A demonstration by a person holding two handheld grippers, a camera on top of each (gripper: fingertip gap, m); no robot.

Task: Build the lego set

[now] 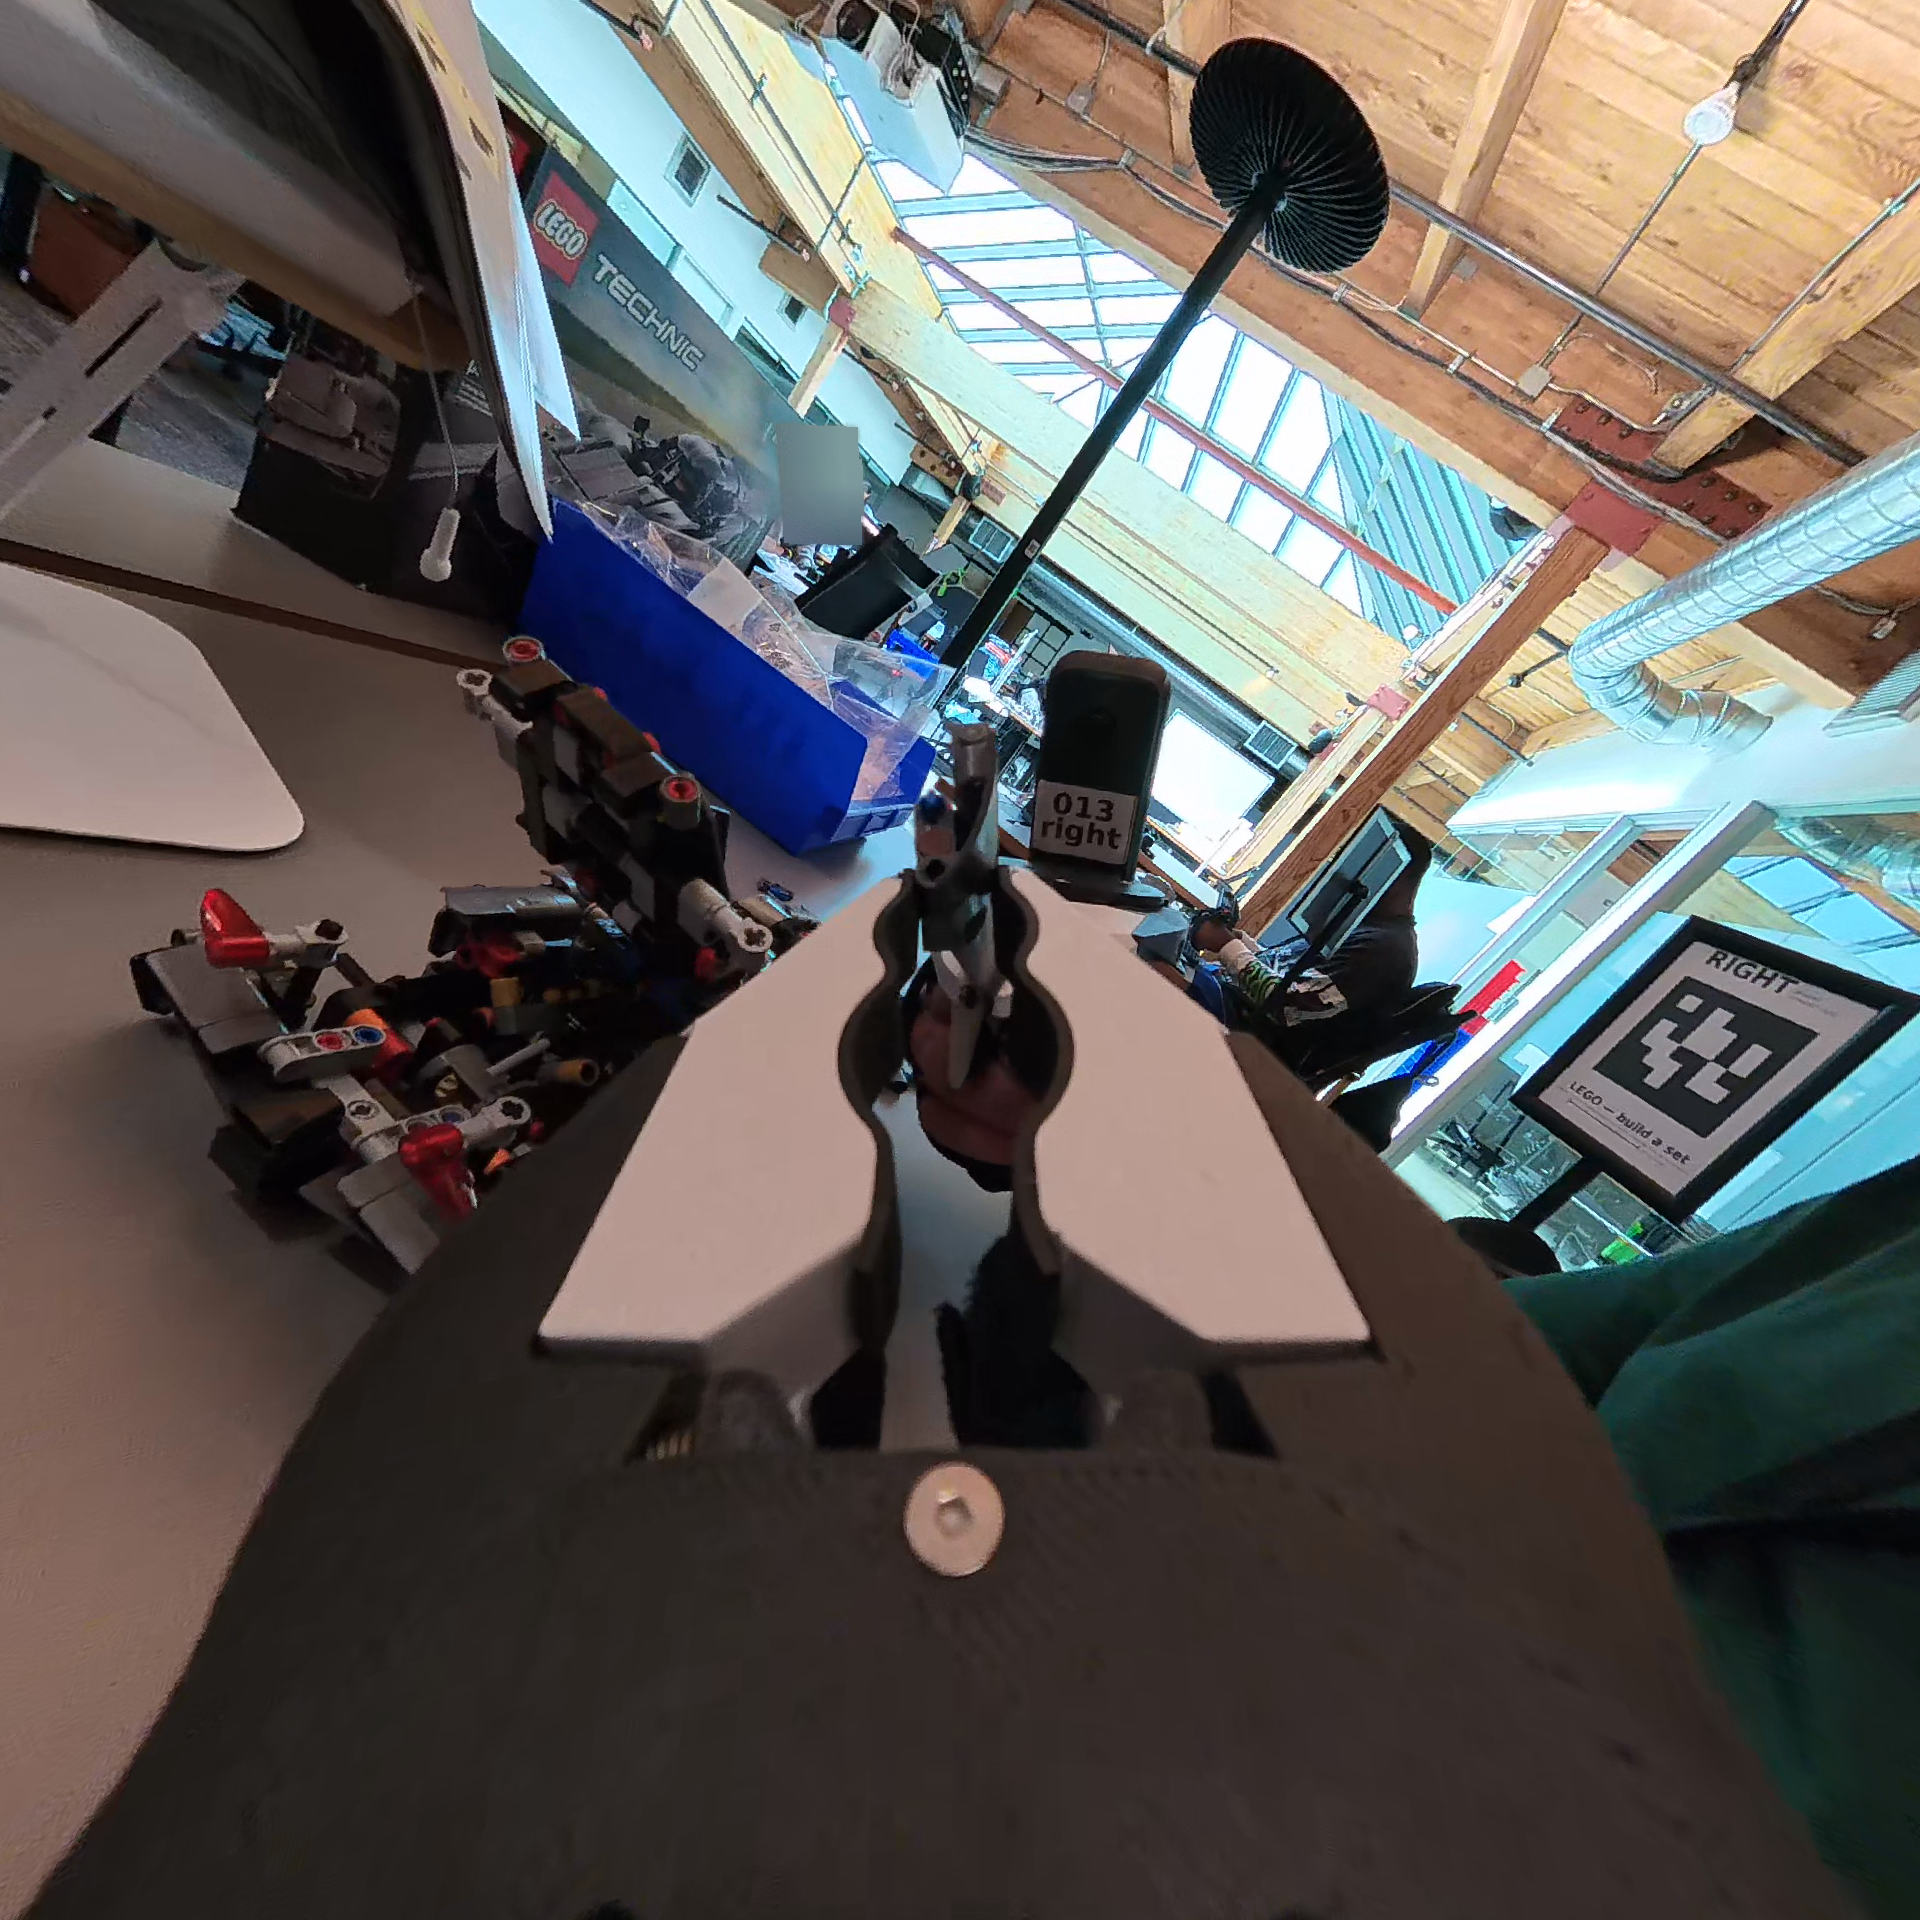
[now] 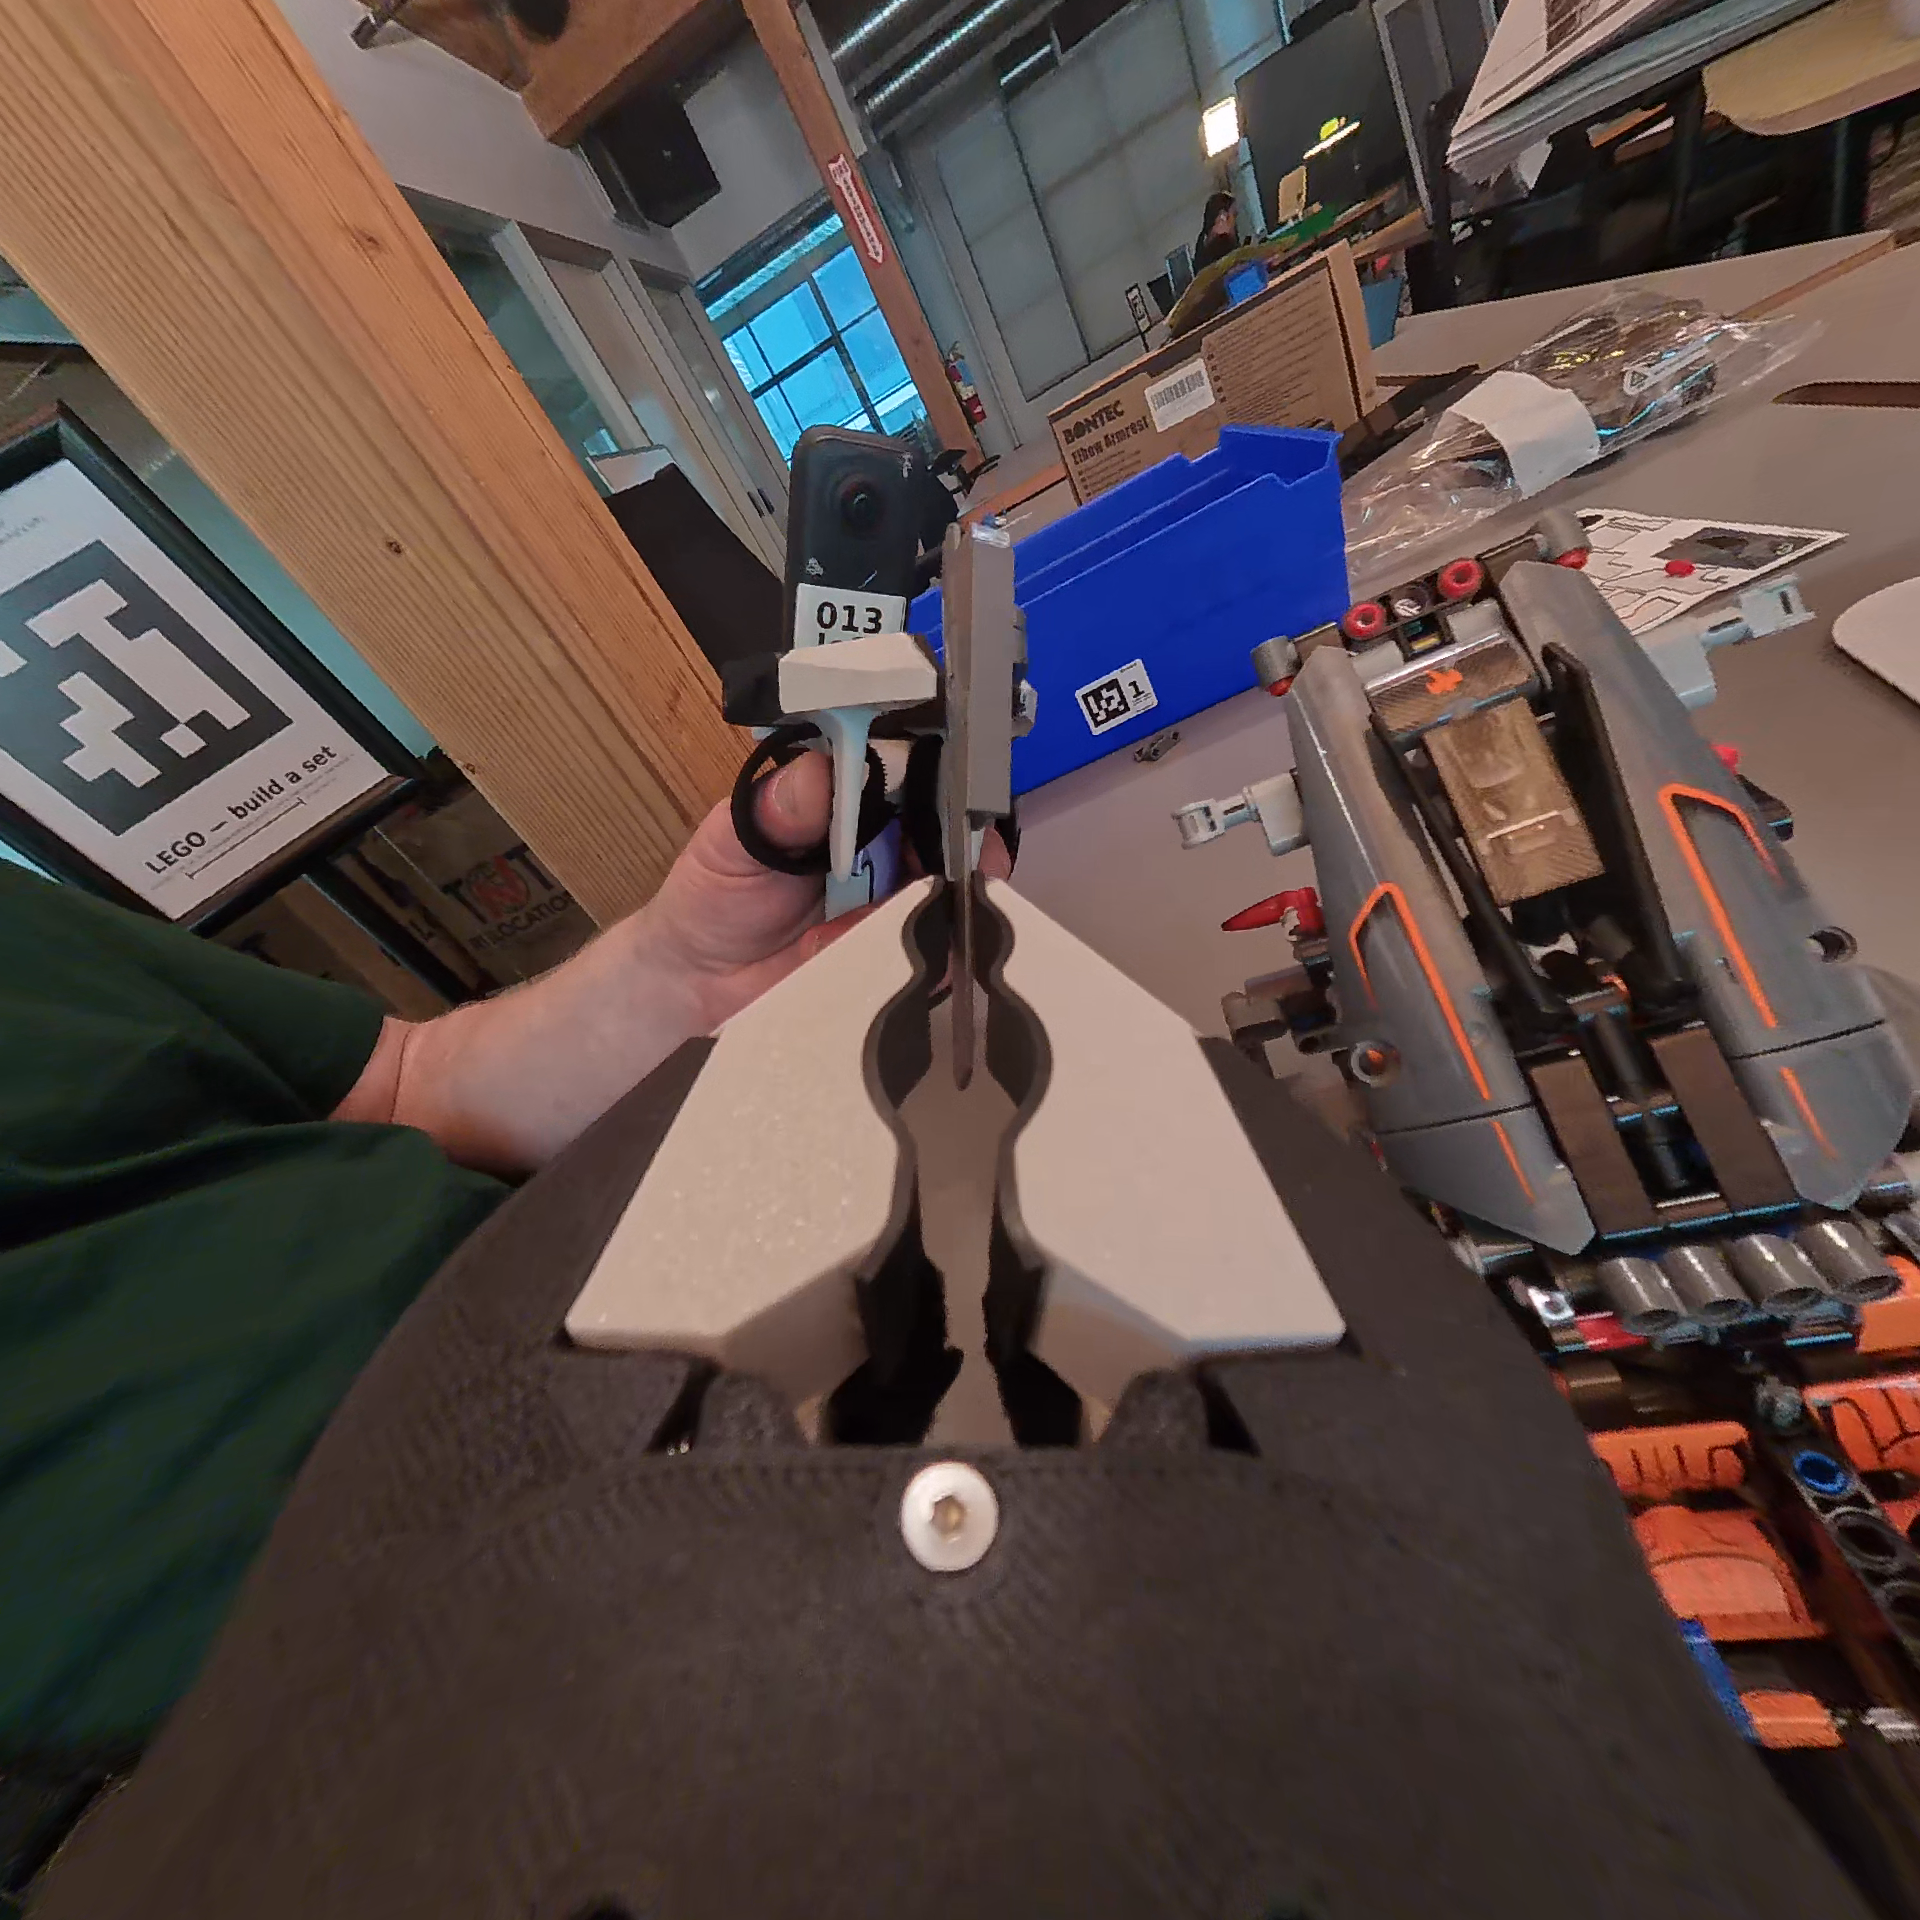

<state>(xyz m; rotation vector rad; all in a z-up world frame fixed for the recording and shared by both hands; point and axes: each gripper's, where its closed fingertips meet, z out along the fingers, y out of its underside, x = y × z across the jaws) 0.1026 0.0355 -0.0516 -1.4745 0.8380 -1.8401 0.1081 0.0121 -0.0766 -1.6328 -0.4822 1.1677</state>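
Both grippers pinched the same grey panel piece [image 2: 977, 696], held in the air between them. The right gripper [image 2: 964, 914] closed narrowly on its lower edge; the left gripper [image 1: 956, 894] clamped it at the tips, its fingers nearly together. The half-built grey and orange model [image 2: 1558, 935] stood on the table [image 2: 1122, 883] beside a blue bin [image 2: 1174, 582].

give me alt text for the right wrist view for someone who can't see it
The right gripper is shut on a flat grey Lego panel that the left gripper also pinches, held above a grey table. A grey-and-orange Lego vehicle sits to the right, a blue bin behind.
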